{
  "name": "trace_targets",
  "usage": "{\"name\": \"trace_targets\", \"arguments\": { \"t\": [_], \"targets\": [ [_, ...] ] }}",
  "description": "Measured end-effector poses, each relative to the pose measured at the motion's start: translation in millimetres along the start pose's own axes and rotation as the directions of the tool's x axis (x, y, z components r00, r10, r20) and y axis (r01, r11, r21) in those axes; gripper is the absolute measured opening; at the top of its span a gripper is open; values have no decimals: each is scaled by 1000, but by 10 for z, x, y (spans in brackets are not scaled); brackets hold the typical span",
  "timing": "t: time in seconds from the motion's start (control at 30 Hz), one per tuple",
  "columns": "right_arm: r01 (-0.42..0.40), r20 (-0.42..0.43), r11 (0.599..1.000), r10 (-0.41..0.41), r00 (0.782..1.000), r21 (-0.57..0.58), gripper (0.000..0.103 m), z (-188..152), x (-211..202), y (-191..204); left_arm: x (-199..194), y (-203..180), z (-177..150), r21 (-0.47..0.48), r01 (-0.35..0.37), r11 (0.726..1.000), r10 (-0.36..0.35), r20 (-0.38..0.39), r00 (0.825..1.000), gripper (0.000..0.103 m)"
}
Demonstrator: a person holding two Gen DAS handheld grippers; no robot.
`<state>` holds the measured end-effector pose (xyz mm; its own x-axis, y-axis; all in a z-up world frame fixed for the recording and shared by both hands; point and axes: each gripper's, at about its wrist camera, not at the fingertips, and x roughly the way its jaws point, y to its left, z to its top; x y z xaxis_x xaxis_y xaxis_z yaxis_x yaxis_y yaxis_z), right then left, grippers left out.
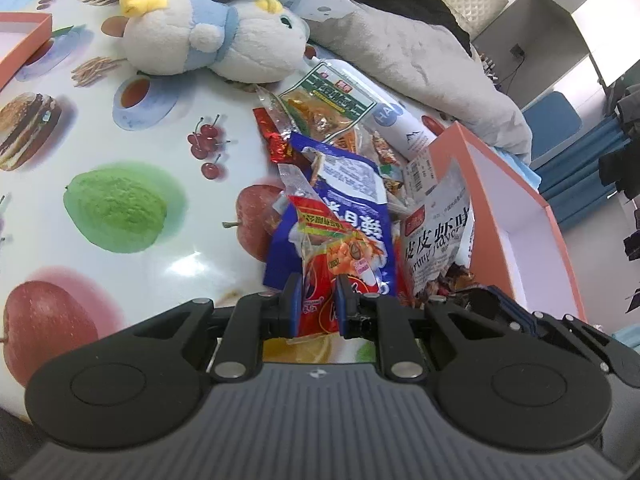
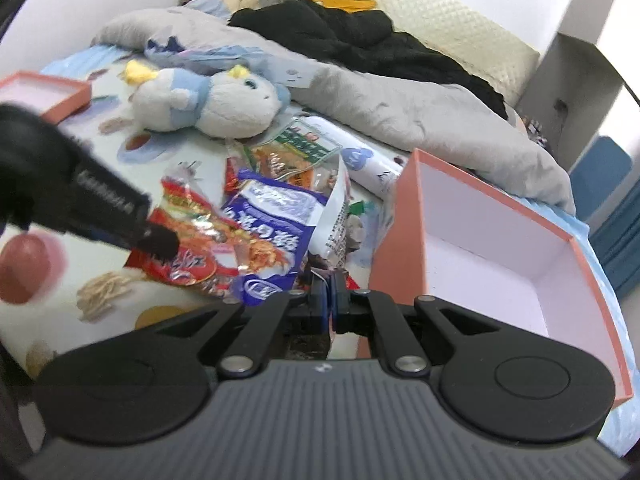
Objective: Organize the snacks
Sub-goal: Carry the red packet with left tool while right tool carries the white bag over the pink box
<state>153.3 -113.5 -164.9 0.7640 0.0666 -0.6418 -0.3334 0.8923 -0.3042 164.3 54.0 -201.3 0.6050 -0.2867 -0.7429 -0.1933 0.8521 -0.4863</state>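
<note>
A pile of snack packets lies on the fruit-print tablecloth (image 1: 120,128). My left gripper (image 1: 316,300) is shut on a red snack packet (image 1: 324,264), which rests over a blue packet (image 1: 352,196). In the right wrist view the left gripper (image 2: 160,240) pinches the same red packet (image 2: 192,232) beside the blue packet (image 2: 272,224). My right gripper (image 2: 329,292) is shut on the lower edge of a white shrimp-flavour packet (image 2: 336,220), also seen in the left wrist view (image 1: 440,236). An open orange box (image 2: 500,240) with a white inside stands just right of the pile.
A white and blue plush toy (image 1: 216,36) lies behind the pile. A white tube (image 1: 396,120) and a green packet (image 1: 328,104) lie at the pile's back. Grey bedding (image 2: 380,92) runs behind. An orange lid (image 2: 44,88) sits at far left.
</note>
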Motion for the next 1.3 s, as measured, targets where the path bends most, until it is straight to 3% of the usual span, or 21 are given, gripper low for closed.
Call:
{"name": "trace_targets", "arguments": {
  "t": [0.13,0.6,1.0,1.3],
  "targets": [
    [-37,-17,994,39,999,102,5,64,-3,-202,-59,-109,23,15,4,1000,-4,15,1000,20],
    [-86,77,979,73,994,183,5,300,-418,-550,-402,-449,256,55,52,997,-56,72,996,20],
    [-62,170,976,26,985,211,5,512,-693,-891,-656,-795,471,116,62,991,-75,111,991,20],
    [-16,190,974,-28,981,227,5,540,-767,-1152,-629,-1147,560,164,101,981,-117,86,989,20]
  ]
}}
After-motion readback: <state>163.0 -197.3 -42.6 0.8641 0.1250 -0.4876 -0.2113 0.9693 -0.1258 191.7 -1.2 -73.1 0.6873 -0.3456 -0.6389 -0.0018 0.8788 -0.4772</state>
